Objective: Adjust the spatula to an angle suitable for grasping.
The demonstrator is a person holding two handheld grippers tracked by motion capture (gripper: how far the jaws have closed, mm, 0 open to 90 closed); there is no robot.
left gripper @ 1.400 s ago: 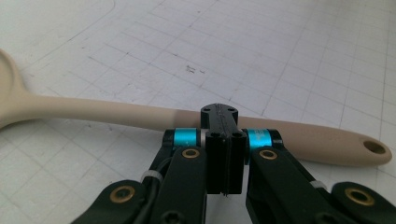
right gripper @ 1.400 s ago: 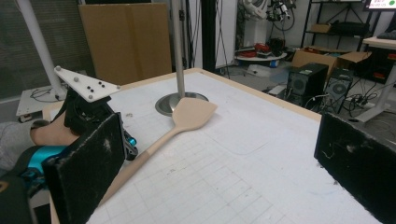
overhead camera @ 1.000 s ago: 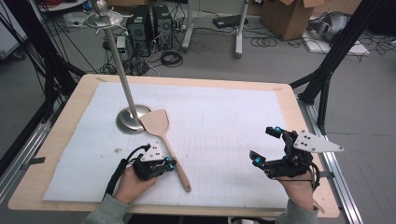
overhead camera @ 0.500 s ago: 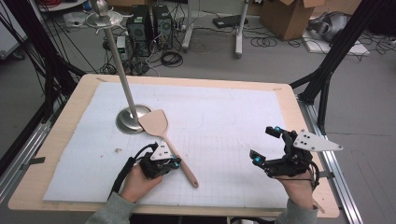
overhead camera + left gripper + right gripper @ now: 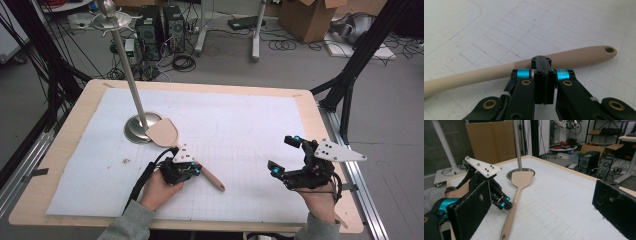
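Left tool [image 5: 192,172] touching spatula [image 5: 172,140]; mat [image 5: 240,130] open between.

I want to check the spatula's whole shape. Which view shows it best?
The right gripper view: the spatula shows whole, blade to handle hole. The high view has the left gripper over its handle; the left gripper view gives just the handle.

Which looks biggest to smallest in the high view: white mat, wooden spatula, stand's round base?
1. White mat, by far the largest.
2. Wooden spatula, longer than the base is wide.
3. Stand's round base, smallest; its width looks close to the spatula blade's length.
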